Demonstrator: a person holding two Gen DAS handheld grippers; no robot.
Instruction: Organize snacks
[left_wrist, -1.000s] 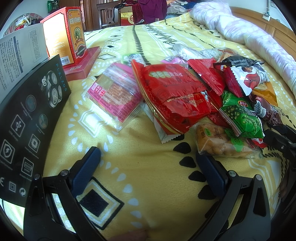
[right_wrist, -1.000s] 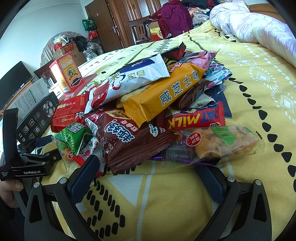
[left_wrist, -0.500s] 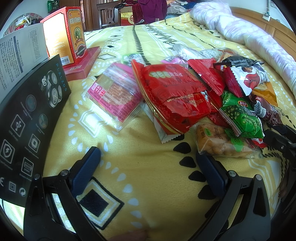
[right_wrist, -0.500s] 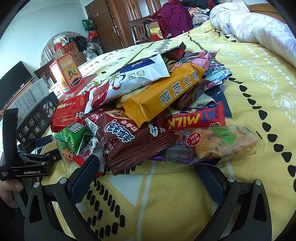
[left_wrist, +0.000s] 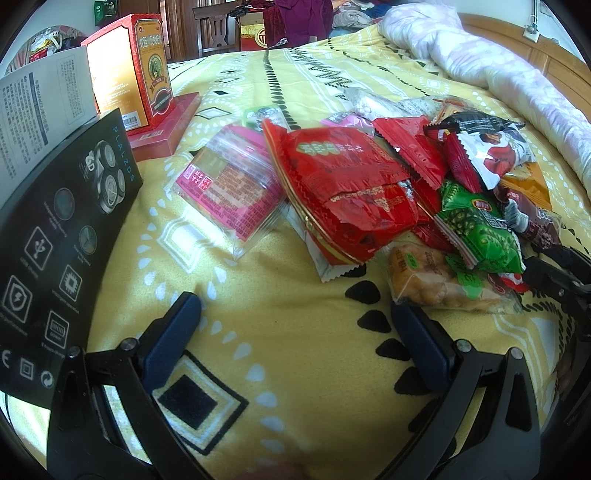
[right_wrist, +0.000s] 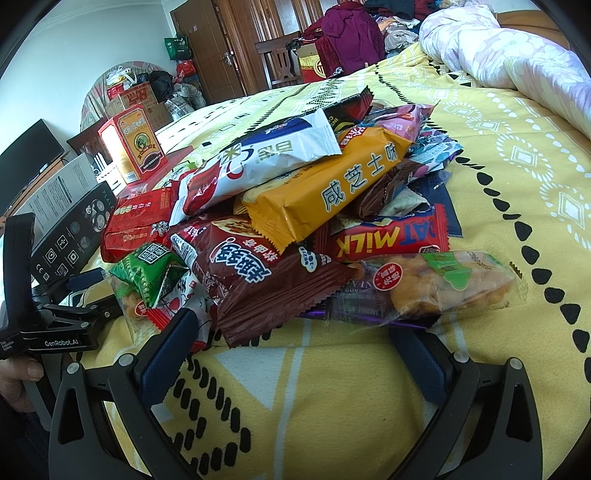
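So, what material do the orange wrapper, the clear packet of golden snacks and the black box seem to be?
Orange wrapper: probably plastic film, slightly glossy, with crimped zigzag ends. Clear packet: transparent shiny plastic, contents visible, glare on creases. Black box: likely printed cardboard, matte, flat with sharp edges.

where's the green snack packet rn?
The green snack packet sits at the pile's near edge: right of centre in the left wrist view, on the clear bag of golden puffs; left in the right wrist view, beside the brown packet.
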